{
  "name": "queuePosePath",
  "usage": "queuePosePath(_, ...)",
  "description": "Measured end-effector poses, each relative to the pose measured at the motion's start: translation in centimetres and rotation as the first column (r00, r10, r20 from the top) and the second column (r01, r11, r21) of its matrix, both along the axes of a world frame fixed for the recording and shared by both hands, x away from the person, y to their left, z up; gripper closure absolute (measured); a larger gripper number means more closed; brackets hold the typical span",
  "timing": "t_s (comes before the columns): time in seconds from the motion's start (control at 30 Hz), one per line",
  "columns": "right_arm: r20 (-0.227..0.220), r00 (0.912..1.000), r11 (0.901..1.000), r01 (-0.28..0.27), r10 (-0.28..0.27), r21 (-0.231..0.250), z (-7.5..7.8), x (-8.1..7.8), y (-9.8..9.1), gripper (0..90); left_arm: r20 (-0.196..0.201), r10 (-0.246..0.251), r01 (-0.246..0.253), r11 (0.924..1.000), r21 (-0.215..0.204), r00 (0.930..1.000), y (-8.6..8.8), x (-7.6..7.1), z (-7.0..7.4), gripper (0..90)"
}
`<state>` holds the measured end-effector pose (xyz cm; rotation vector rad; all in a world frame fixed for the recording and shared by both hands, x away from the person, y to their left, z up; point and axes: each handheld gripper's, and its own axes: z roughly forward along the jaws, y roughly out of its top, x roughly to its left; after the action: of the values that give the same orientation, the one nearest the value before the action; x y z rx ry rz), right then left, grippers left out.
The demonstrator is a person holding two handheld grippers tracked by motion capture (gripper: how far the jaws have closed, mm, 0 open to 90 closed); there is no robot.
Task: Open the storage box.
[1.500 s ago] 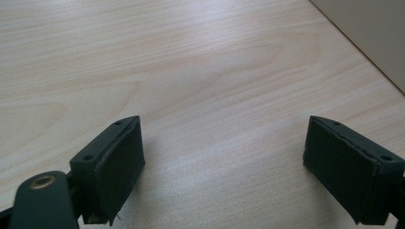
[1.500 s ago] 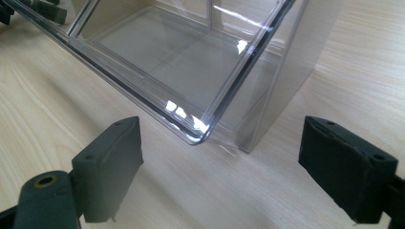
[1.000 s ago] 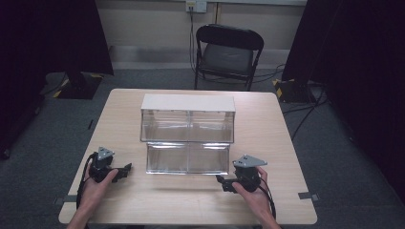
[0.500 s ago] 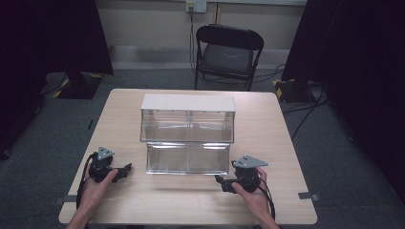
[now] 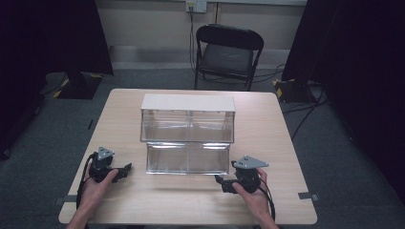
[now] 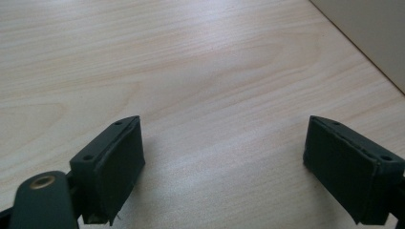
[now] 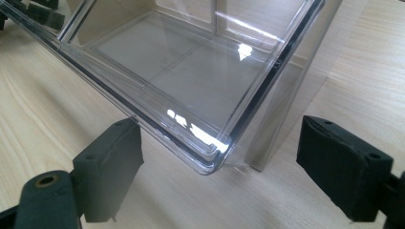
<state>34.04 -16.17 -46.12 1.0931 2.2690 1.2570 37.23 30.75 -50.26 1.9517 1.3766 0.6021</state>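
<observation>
A clear plastic two-tier organizer [image 5: 187,131] with a white top stands at the middle of the wooden table [image 5: 277,133]. My left gripper [image 5: 125,170] rests on the table left of the lower tier, held by a hand, its jaws pointing right. In the left gripper view it [image 6: 224,162] is open over bare wood. My right gripper [image 5: 220,182] sits at the lower tier's front right corner, jaws pointing left. In the right gripper view it [image 7: 219,157] is open, with the clear tray's rounded corner [image 7: 210,160] just beyond the gap. Nothing is held.
The organizer's compartments [image 7: 191,62] look empty. A black folding chair [image 5: 228,52] stands beyond the table's far edge. Cables [image 5: 305,109] lie on the grey floor to the right. Dark curtains flank the room.
</observation>
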Motion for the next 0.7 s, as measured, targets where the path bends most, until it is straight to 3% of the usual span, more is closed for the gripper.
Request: queuePosePath(0.7,0.007,1.0000,1.0000,0.003,-0.003,-0.009,0.08,-0.14,-0.07,16.4,0.000,0.000,0.000,1.0000,0.000,1.0000,0.00,0.00,0.00,13.1)
